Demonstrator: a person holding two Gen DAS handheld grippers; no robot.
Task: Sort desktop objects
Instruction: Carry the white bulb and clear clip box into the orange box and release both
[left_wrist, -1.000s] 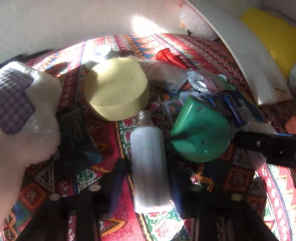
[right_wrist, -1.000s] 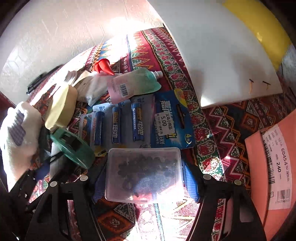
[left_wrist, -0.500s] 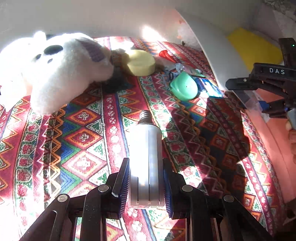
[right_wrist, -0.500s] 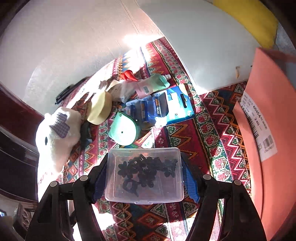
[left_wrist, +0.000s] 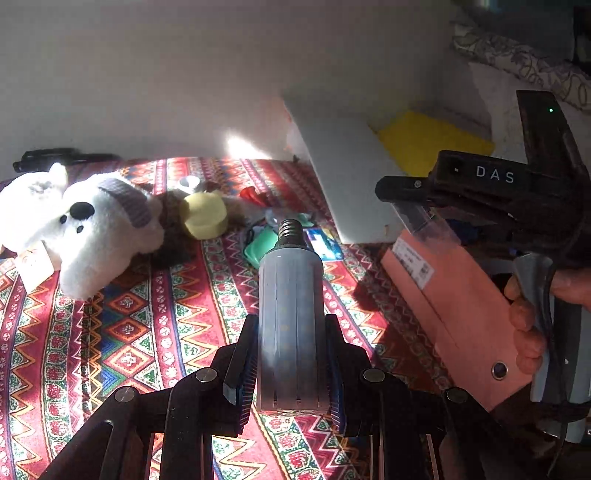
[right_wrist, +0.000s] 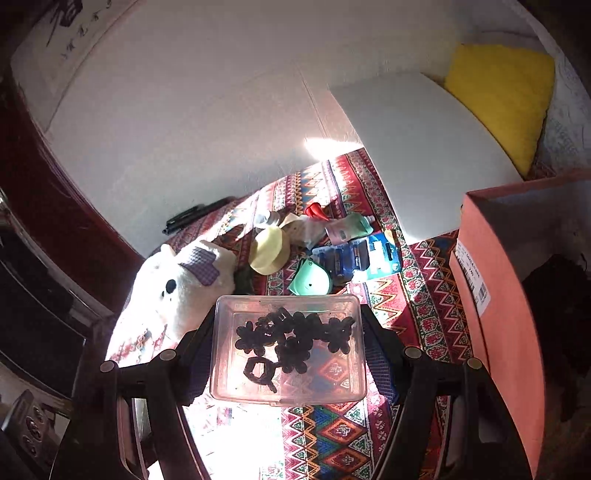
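My left gripper (left_wrist: 291, 363) is shut on a white cylindrical LED bulb (left_wrist: 290, 314), held above the patterned cloth with its screw base pointing away. My right gripper (right_wrist: 288, 347) is shut on a clear plastic box (right_wrist: 288, 349) of black hair clips, also lifted off the cloth. In the left wrist view the right gripper's body (left_wrist: 495, 192) shows at the right, held by a hand (left_wrist: 532, 317) over an orange cardboard box (left_wrist: 454, 310). The same orange box (right_wrist: 495, 310) stands open at the right in the right wrist view.
On the cloth lie a white plush toy (right_wrist: 177, 284), a yellow round sponge (right_wrist: 267, 251), a green cap-shaped item (right_wrist: 310, 280), a battery pack (right_wrist: 362, 258), a pouch (right_wrist: 349, 229) and a red item (right_wrist: 316, 210). A white board (right_wrist: 424, 147) and yellow cushion (right_wrist: 502, 92) lean behind.
Both grippers have risen and pulled back from the clutter, carrying the bulb and the clear box. The right gripper has moved toward the orange box.
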